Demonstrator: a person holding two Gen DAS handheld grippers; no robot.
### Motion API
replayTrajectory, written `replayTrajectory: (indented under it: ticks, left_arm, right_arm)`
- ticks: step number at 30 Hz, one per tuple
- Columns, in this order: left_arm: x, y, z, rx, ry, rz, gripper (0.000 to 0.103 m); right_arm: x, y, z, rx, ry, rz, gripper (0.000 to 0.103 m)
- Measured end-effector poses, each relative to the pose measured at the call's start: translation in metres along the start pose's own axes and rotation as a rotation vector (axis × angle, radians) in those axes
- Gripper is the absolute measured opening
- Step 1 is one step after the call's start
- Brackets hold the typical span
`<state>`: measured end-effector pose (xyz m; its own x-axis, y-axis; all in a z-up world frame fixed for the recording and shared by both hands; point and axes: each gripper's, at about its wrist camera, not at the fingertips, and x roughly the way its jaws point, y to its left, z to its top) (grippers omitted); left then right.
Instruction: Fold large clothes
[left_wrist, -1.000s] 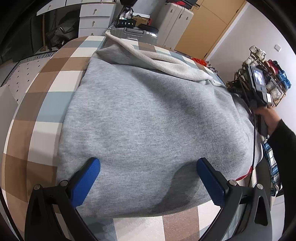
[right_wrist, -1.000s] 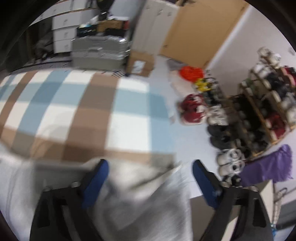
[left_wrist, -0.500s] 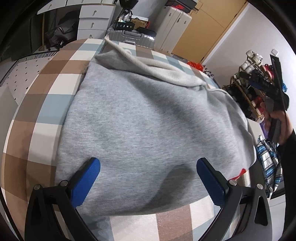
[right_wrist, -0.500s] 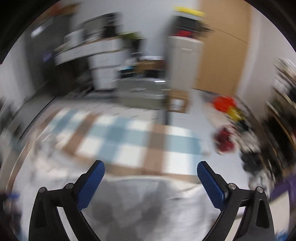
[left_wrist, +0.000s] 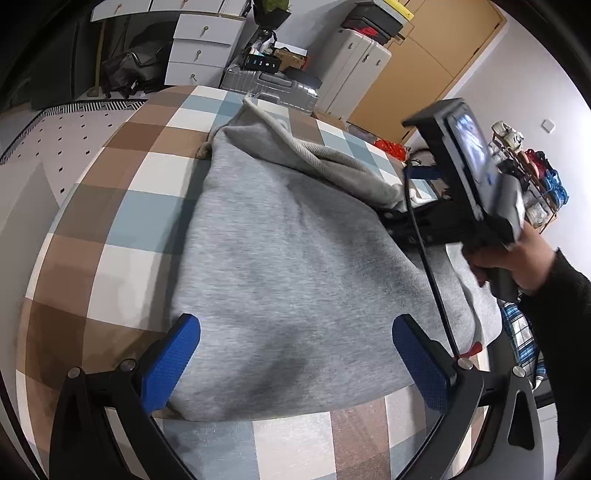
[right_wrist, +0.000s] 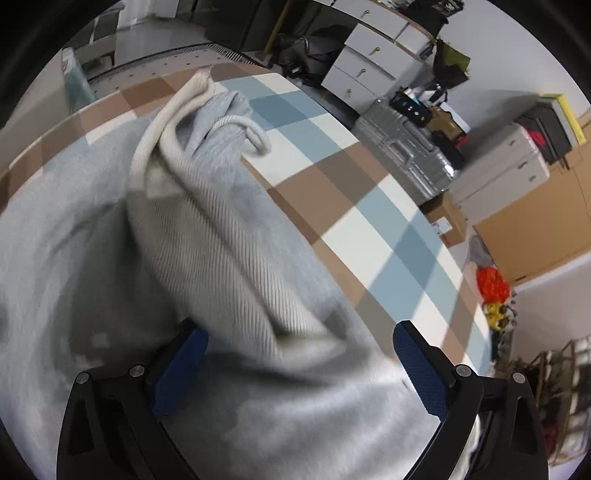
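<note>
A large grey hoodie (left_wrist: 288, 251) lies spread on a checked brown, blue and white cover (left_wrist: 122, 206). Its hood (left_wrist: 325, 162) is bunched at the far end. My left gripper (left_wrist: 295, 332) hovers open over the hoodie's near hem, its pads clear of the cloth. A hand (left_wrist: 517, 258) holds the right gripper over the hoodie's right side. In the right wrist view, the ribbed hood (right_wrist: 221, 240) and its drawstring (right_wrist: 247, 129) lie ahead. My right gripper (right_wrist: 299, 339) has grey cloth between its wide jaws, which are closing; the pads do not press it.
A silver suitcase (left_wrist: 273, 83) and white drawers (left_wrist: 199, 51) stand beyond the far edge. A shoe rack (left_wrist: 535, 177) lines the right wall. A blue plaid garment (left_wrist: 521, 332) hangs off the right edge. Red and yellow items (right_wrist: 491, 284) lie on the floor.
The right gripper swung in from the bed's right edge, rolled, and now sits over the hood with cloth between its jaws. The left gripper drifted slightly; the hoodie's right side is rumpled.
</note>
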<state>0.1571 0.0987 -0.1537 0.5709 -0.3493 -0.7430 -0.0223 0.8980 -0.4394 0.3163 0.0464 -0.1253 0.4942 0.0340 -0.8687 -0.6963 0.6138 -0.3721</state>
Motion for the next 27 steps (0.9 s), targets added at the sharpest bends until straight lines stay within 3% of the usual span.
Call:
replayTrajectory:
  ticks: [1, 2, 3, 5, 10, 12, 15, 18, 19, 21, 22, 24, 27]
  left_arm:
    - [0.001, 0.000, 0.001, -0.002, 0.002, -0.004, 0.101]
    - [0.001, 0.001, 0.002, -0.002, 0.005, -0.005, 0.101]
    - [0.002, 0.002, 0.002, -0.004, 0.008, -0.006, 0.101]
    - [0.002, 0.003, 0.003, -0.013, 0.012, -0.015, 0.101]
    - [0.000, 0.005, 0.001, -0.034, 0.020, -0.025, 0.101]
    - [0.000, 0.004, 0.002, -0.040, 0.018, -0.023, 0.101]
    - [0.000, 0.003, 0.001, -0.038, 0.018, -0.016, 0.101]
    - [0.000, 0.005, 0.000, -0.043, 0.022, -0.006, 0.101]
    - [0.001, 0.005, 0.000, -0.046, 0.024, -0.004, 0.101]
    - [0.000, 0.007, 0.000, -0.046, 0.027, -0.002, 0.101]
    - [0.000, 0.008, 0.000, -0.048, 0.027, 0.000, 0.101]
    - [0.000, 0.009, 0.000, -0.051, 0.029, -0.001, 0.101]
    - [0.001, 0.008, 0.000, -0.046, 0.040, 0.002, 0.101]
  right_arm:
    - [0.003, -0.006, 0.004, 0.032, -0.004, 0.022, 0.092]
    - [0.006, -0.008, 0.007, 0.063, -0.001, 0.045, 0.069]
    - [0.009, -0.012, 0.010, 0.091, 0.012, 0.084, 0.037]
    - [0.014, -0.011, 0.017, 0.124, 0.044, 0.103, 0.013]
    - [-0.001, -0.022, 0.034, 0.212, -0.066, 0.083, 0.009]
    - [-0.006, -0.028, 0.042, 0.248, -0.096, 0.036, 0.006]
    - [-0.005, -0.034, 0.056, 0.315, -0.122, 0.018, 0.007]
    - [0.000, -0.038, 0.064, 0.361, -0.122, -0.098, 0.010]
    - [0.002, -0.042, 0.065, 0.389, -0.119, -0.110, 0.016]
    - [0.000, -0.054, 0.063, 0.465, -0.129, -0.076, 0.047]
    - [-0.006, -0.059, 0.061, 0.491, -0.155, -0.038, 0.054]
    - [-0.019, -0.062, 0.059, 0.480, -0.202, 0.034, 0.082]
    - [-0.035, -0.057, 0.055, 0.401, -0.219, 0.055, 0.085]
